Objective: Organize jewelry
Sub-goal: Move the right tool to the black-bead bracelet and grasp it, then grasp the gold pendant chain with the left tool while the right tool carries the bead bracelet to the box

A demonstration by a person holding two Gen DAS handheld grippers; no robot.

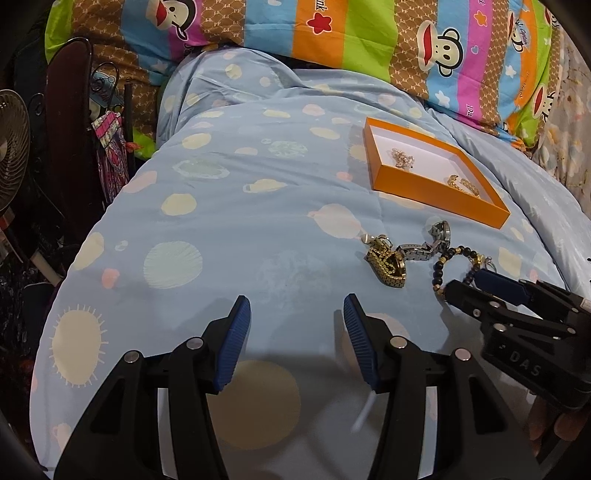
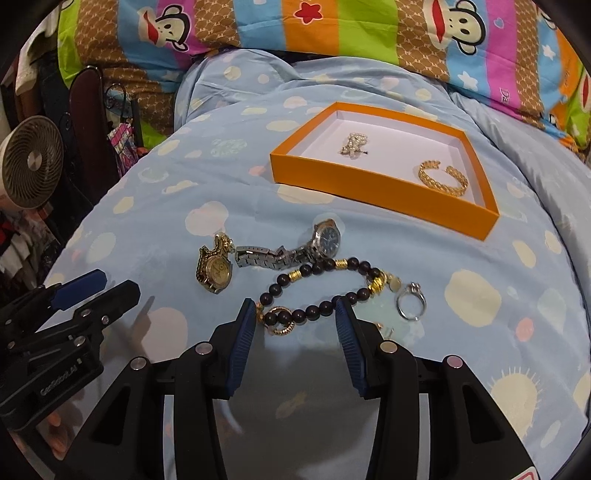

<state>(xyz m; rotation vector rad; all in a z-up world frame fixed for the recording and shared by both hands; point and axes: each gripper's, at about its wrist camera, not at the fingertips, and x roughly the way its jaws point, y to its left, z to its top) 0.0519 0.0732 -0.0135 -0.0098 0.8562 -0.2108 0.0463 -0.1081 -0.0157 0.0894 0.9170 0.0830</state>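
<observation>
An orange box (image 2: 380, 194) with a white floor lies on the light blue bedspread; it also shows in the left wrist view (image 1: 439, 190). In it lie a gold bangle (image 2: 443, 179) and a small pale chain (image 2: 354, 144). In front of it lie a gold watch (image 2: 216, 271), a silver watch (image 2: 317, 243), a dark bead bracelet (image 2: 317, 291) and a silver ring (image 2: 410, 301). My right gripper (image 2: 295, 314) is open, its fingers either side of the bracelet's near beads. My left gripper (image 1: 297, 308) is open and empty over bare bedspread, left of the watches (image 1: 391, 262).
A striped monkey-print quilt (image 2: 332, 33) is heaped behind the box. A small fan (image 2: 31, 162) and dark clutter stand off the bed's left edge. A small gold ring (image 2: 282, 326) lies by the bracelet's near end.
</observation>
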